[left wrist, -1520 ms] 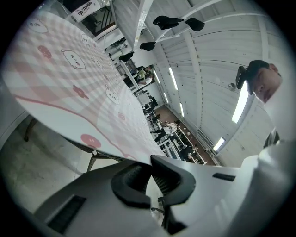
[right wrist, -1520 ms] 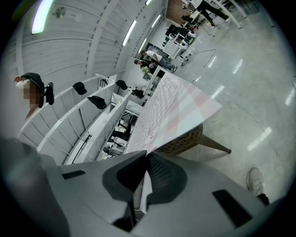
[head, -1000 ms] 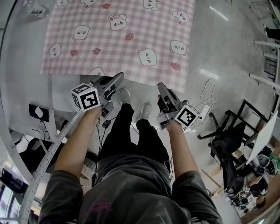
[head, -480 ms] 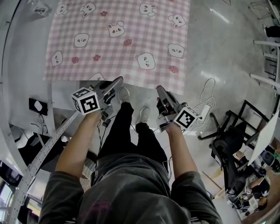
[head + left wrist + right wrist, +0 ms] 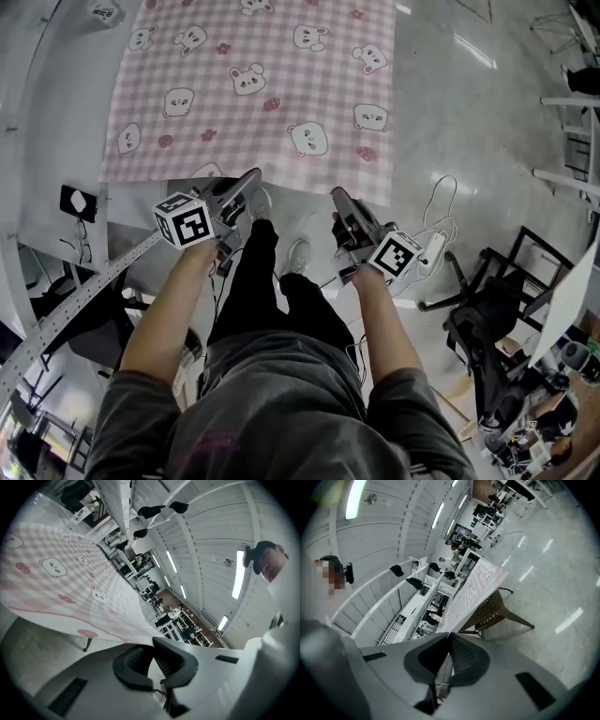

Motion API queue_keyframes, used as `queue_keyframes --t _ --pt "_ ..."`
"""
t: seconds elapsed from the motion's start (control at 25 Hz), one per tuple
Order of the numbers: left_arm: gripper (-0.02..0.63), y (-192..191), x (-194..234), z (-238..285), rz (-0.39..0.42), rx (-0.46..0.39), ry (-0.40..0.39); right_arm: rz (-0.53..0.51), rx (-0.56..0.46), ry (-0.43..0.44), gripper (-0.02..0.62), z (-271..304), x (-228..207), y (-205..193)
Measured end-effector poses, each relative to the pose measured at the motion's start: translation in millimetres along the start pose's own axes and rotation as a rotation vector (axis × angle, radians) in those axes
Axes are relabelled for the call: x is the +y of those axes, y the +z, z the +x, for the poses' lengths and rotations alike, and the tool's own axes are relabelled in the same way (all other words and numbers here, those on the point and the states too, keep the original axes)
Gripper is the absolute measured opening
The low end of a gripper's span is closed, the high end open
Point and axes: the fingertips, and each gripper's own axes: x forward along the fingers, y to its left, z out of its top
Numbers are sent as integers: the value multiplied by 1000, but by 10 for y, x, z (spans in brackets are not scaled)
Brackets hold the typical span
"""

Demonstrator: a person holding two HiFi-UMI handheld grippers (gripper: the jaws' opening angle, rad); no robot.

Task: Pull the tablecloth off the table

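Left gripper [image 5: 152, 641]: jaws pressed together, pinching the near edge of the tablecloth [image 5: 253, 84].
Right gripper [image 5: 447, 635]: jaws likewise closed on that same near edge, further toward the cloth's right side.
Tablecloth: pink checks printed with bear and rabbit faces, stretched flat from the two grippers away to the far side, above the grey floor [image 5: 469, 122].
Wicker chair [image 5: 491, 612]: stands under the cloth, seen from the right gripper.
Person: both arms reach forward, with legs [image 5: 272, 291] in black trousers just below the held edge.
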Motion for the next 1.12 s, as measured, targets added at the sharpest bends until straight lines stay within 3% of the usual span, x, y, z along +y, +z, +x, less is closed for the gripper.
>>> queue_keyframes --t 0.16,0.6,1.12 --pt "2 -407 -244 -139 16 -16 1 -12 -9 31 3 -436 33 -224" --pt "2 -423 -212 -153 20 -54 17 -28 -5 72 3 -404 75 -190" --pt "2 -892 -988 -479 56 -114 14 -62 -14 163 3 -1208 490 -331"
